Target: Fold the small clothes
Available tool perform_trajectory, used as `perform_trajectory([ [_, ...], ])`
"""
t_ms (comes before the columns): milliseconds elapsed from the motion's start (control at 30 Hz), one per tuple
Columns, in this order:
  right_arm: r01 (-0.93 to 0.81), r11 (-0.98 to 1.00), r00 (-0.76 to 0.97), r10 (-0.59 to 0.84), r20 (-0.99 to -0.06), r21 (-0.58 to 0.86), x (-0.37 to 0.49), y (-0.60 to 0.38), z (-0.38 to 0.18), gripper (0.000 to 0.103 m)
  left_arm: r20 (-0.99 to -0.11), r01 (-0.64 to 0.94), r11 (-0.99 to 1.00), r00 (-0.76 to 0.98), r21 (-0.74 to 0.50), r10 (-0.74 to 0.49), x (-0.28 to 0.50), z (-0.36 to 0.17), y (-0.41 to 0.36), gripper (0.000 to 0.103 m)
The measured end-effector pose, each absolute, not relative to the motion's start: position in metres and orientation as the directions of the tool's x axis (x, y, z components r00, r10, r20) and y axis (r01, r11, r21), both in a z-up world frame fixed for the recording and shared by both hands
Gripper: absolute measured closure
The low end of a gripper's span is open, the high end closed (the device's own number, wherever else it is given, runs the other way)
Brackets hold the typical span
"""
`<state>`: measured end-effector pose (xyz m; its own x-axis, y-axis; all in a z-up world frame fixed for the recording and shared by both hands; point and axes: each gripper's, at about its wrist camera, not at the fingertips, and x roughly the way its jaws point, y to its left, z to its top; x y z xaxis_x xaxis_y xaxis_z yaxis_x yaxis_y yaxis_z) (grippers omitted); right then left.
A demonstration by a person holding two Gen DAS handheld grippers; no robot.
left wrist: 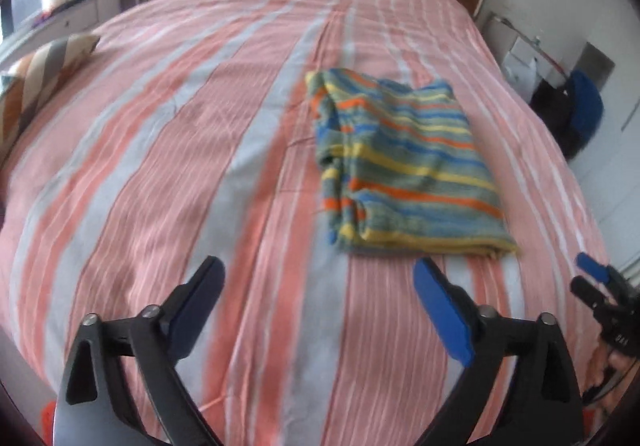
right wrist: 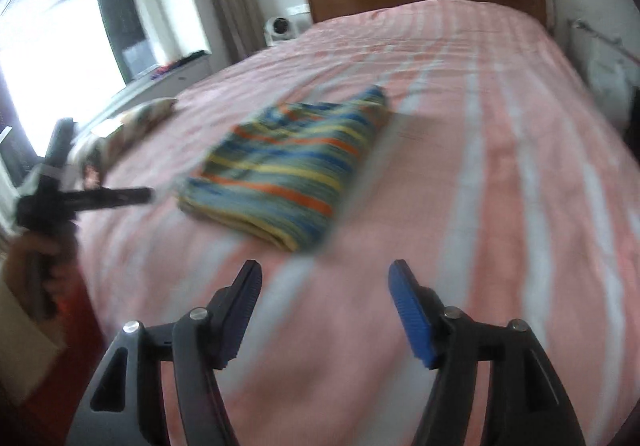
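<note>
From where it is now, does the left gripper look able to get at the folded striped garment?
Probably yes. The left gripper has its tongs open and empty, just short of the near edge of the folded striped garment. Only bare bedspread lies between them, and the right gripper is off to the side.

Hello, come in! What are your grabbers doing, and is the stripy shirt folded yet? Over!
Left gripper open, empty. Right gripper open, empty. Striped garment lies folded on the bed, untouched. Nothing in the way.
</note>
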<state>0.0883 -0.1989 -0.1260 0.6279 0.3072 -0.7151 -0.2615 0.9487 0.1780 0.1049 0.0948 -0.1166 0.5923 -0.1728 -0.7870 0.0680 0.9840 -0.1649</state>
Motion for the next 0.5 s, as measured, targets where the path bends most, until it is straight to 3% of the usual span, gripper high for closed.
perform_trajectory([
  [200, -0.037, 0.997, 0.672, 0.076, -0.737, 0.069, 0.074, -0.248, -0.149, 0.011, -0.775, 0.036, 0.991, 0.620, -0.131, -0.125, 0.099, -0.156, 0.098, 0.005],
  [333, 0.026, 0.998, 0.637, 0.033, -0.770, 0.065, 0.077, -0.258, -0.180, 0.000, -0.725, 0.078, 0.991, 0.676, -0.111, -0.134, 0.087, -0.171, 0.097, 0.002],
  [500, 0.027, 0.998, 0.678, 0.027, -0.735, 0.061, 0.073, -0.259, -0.189, 0.000, -0.730, 0.081, 0.994, 0.674, -0.079, -0.113, 0.088, -0.172, 0.090, 0.001],
])
